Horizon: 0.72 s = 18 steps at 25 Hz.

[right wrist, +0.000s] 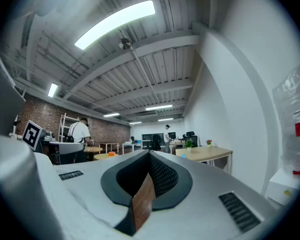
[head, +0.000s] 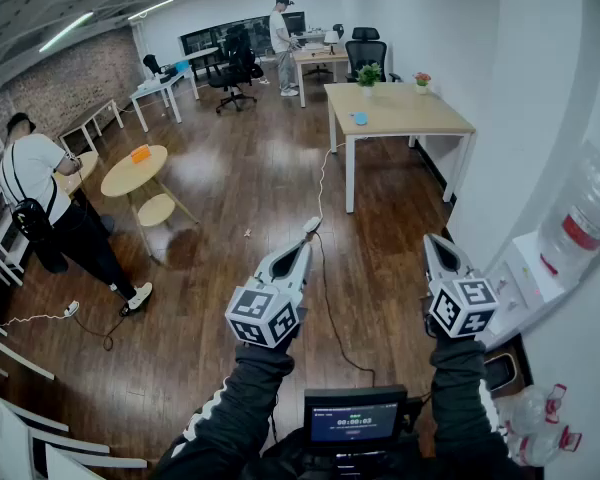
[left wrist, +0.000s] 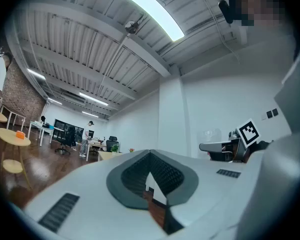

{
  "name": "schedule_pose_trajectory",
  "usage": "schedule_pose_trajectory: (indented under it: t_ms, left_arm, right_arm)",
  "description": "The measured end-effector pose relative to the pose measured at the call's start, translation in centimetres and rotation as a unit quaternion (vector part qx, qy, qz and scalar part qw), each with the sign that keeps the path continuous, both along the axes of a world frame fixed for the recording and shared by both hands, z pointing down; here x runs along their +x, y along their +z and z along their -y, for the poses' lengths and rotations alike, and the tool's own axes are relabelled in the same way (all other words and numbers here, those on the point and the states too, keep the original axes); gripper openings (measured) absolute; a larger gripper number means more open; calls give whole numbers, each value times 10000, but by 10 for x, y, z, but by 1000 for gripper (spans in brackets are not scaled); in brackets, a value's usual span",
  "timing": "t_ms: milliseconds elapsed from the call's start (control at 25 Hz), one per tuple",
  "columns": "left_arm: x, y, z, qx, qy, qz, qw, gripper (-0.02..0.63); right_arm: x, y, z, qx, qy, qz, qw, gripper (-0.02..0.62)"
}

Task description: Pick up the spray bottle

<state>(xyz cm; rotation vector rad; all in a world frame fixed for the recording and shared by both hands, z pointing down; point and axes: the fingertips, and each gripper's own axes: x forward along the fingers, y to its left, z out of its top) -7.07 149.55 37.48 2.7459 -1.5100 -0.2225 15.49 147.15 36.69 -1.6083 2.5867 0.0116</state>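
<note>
Head view: you are holding left gripper (head: 302,248) and right gripper (head: 436,246) level above the floor (head: 240,218), both jaws closed and empty, spray bottle not showing in any view, so be scanning the surface (head: 410,113) before opening.

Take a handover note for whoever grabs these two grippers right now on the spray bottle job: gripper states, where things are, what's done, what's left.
Left gripper: shut, nothing between its jaws.
Right gripper: shut, nothing between its jaws.
Spray bottle: not clearly in view. Clear bottles with red tops sit low at the right, below the water dispenser; cannot tell whether one is the sprayer.
Done: nothing picked up yet.
Left: find the bottle, open a gripper, close on it, lift.
</note>
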Motion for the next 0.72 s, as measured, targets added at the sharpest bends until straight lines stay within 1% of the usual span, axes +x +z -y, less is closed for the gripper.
schedule_pose_trajectory:
  t_ms: [160, 320, 480, 720]
  left_arm:
    - [-26, -3, 23, -78, -63, -58, 9999, 3]
    - [-40, 6, 85, -132, -7, -153, 9998, 3]
    - [-32, 2, 169, -149, 59, -183, 9997, 3]
    - [8, -8, 338, -201, 52, -139, 9997, 3]
  right_arm:
    - [-25, -2, 26, -82, -86, -62, 9999, 5]
    - [-41, 4, 89, -131, -91, -80, 9998, 5]
    - [-38, 0, 173, -171, -93, -42, 9998, 5]
    - [-1, -3, 345, -249, -179, 42, 9995, 5]
